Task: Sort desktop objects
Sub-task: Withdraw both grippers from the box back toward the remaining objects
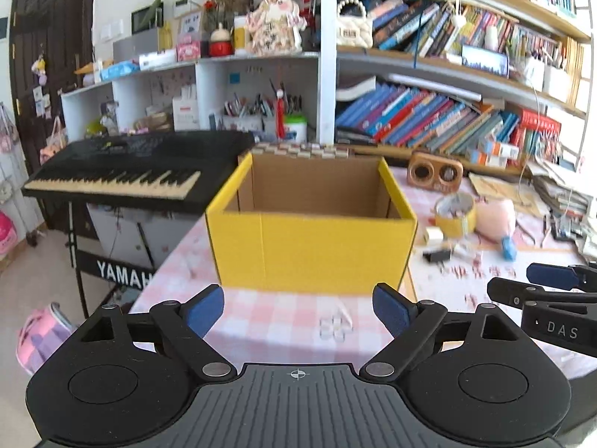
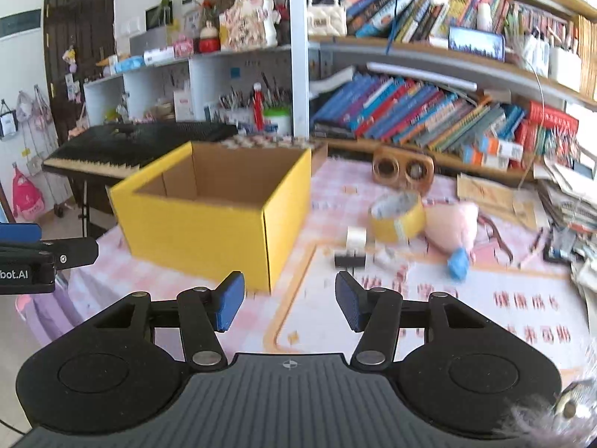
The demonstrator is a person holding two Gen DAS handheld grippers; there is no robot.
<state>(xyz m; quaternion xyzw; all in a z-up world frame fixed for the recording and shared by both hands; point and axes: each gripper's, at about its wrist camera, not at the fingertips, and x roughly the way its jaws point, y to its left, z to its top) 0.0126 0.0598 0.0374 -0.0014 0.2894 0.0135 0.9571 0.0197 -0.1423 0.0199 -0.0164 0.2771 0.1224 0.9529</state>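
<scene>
A yellow cardboard box (image 1: 309, 250) (image 2: 209, 231) stands open on the pink checked tablecloth (image 1: 268, 321); its inside looks empty. My left gripper (image 1: 298, 310) hovers just before the box, open wide, nothing between its blue pads. My right gripper (image 2: 289, 302) is open too, empty, right of the box's corner. Beyond lie a yellow tape roll (image 2: 397, 216) (image 1: 455, 212), a small clear tape roll (image 2: 356, 238), a black binder clip (image 2: 349, 260), a pink plush toy (image 2: 453, 226) and a blue piece (image 2: 458, 262). A small clear object (image 1: 335, 326) lies by the left gripper.
A wooden two-hole holder (image 2: 403, 170) stands behind the tape. Paper stacks (image 2: 571, 201) crowd the right edge. Bookshelves (image 1: 447, 119) rise behind the table. A black keyboard (image 1: 123, 171) on a stand is left of the table. A printed mat (image 2: 429, 310) covers the table's right part.
</scene>
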